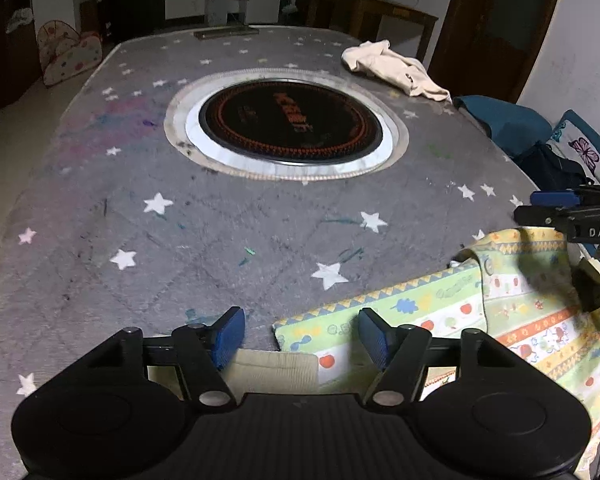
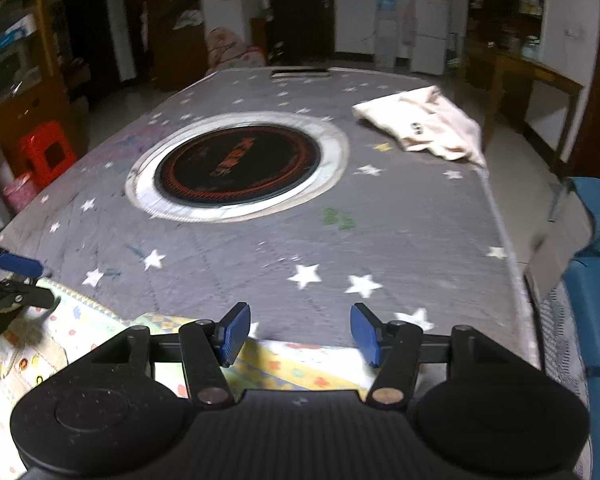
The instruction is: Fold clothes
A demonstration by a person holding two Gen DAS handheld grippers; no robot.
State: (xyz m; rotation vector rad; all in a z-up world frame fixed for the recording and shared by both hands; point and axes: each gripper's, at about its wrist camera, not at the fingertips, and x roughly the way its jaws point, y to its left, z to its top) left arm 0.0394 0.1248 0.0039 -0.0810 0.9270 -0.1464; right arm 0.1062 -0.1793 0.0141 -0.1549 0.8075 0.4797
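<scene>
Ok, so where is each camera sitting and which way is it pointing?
Left wrist: on the left hand-held gripper, facing down the starry table over the patterned garment; its open blue fingers show, and the right hand-held gripper at the right edge.
Right wrist: on the right gripper, same heading; open fingers show, left gripper at the left edge.
Shared: round cooktop, cream garment.

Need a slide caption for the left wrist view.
Open left tongs above a patterned garment on the starry grey tablecloth.
</scene>
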